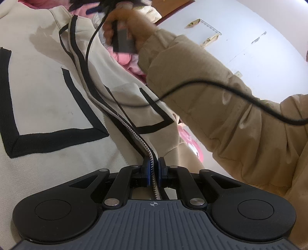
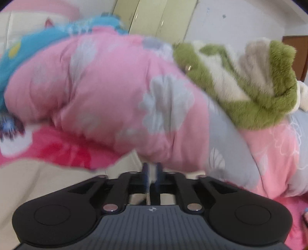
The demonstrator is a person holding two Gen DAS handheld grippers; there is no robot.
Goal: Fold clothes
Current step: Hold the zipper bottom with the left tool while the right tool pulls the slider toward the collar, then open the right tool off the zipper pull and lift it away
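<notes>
A cream jacket [image 1: 48, 86] with black trim lies spread out in the left wrist view. Its metal zipper [image 1: 107, 113] runs from the collar down to my left gripper [image 1: 154, 163], which is shut on the zipper edge. Farther up the jacket, a person's hand [image 1: 130, 25] in a tan sleeve [image 1: 211, 107] holds the other gripper's handle near the collar. The right wrist view is blurred. In it my right gripper [image 2: 152, 167] has its fingers nearly together with a thin silvery strip between them, over cream fabric [image 2: 38, 182].
A pink flowered quilt [image 2: 115, 86] is heaped just ahead of the right gripper. A green and cream plush throw [image 2: 259, 86] lies on it, with blue cloth [image 2: 38, 44] to the left. A black cable [image 1: 211, 84] hangs across the sleeve and jacket. Cupboard doors [image 2: 154, 17] stand behind.
</notes>
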